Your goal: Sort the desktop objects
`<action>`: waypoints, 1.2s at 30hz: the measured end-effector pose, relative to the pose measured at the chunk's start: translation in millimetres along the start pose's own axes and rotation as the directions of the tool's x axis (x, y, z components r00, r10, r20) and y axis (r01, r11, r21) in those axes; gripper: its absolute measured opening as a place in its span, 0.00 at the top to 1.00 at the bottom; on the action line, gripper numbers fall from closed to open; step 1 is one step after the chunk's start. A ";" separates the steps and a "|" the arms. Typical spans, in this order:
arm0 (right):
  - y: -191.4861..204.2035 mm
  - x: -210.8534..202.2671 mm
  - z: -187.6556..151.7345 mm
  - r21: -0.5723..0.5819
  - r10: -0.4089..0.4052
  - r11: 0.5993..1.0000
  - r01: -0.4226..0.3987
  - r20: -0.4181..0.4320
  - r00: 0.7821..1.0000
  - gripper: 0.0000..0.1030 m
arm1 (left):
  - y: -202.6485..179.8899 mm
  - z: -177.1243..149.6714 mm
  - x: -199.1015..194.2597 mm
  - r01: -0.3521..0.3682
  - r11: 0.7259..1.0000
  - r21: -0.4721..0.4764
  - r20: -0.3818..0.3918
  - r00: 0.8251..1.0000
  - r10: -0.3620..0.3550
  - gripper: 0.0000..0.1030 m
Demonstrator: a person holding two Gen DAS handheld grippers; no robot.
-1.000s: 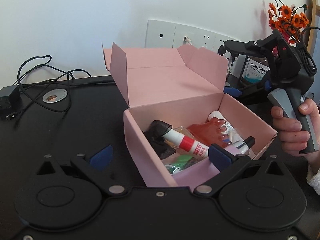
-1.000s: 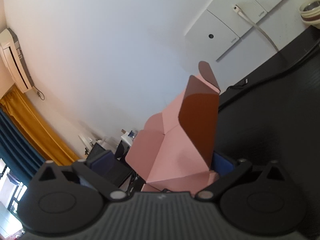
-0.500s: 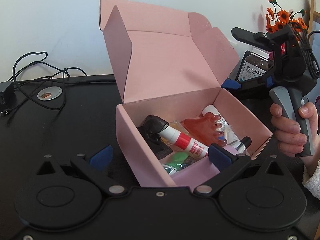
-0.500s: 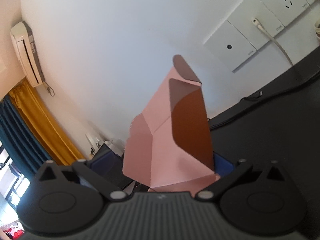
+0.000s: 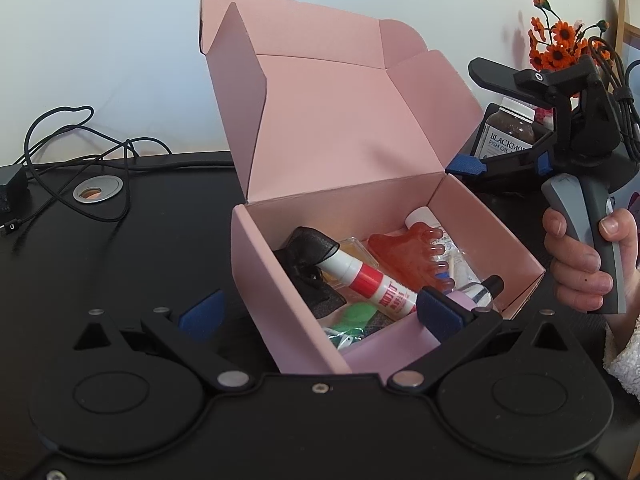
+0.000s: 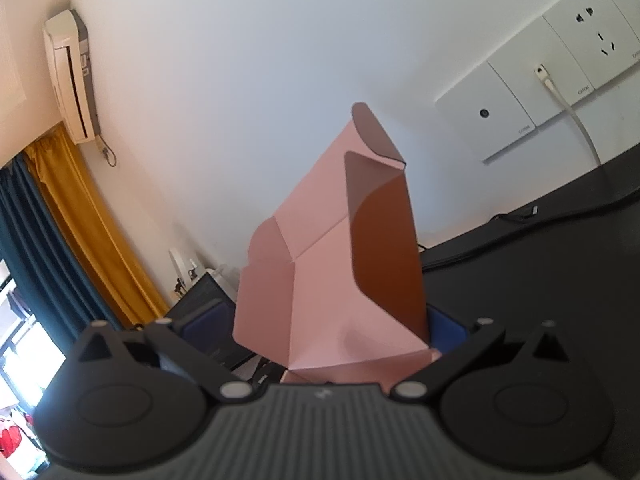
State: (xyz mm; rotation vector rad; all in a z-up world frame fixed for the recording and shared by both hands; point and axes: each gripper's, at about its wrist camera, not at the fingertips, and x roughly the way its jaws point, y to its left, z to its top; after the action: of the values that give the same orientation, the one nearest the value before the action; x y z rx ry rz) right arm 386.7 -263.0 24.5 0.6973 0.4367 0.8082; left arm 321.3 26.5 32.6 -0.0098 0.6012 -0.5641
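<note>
Matte black desk point(image 5: 120, 264) bears angular pink cardboard box point(image 5: 280, 280).

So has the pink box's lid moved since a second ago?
Yes. The lid has swung up toward closing: in the left wrist view it now hides the wall sockets it sat below, while the box stays on the desk.

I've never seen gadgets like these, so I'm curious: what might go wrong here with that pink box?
1. The right gripper is open, so the raised lid only leans between its fingers and could slip out and fall.
2. The left gripper is open too, with one finger inside the box. A falling lid might land on it, and the box could slide.
3. A bottle stands just behind the right gripper and might get knocked.
</note>
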 end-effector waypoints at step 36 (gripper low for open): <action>-15.8 49.6 27.4 0.117 -0.057 0.989 0.090 -0.263 0.963 0.01 | 3.3 4.6 13.4 -0.070 0.997 -0.010 -0.087 0.994 0.069 0.00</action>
State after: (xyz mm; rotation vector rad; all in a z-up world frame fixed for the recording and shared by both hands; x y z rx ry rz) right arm 441.9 -243.0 27.7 0.6923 0.7534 0.8090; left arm 334.6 21.9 28.7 0.0233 0.6866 -0.4945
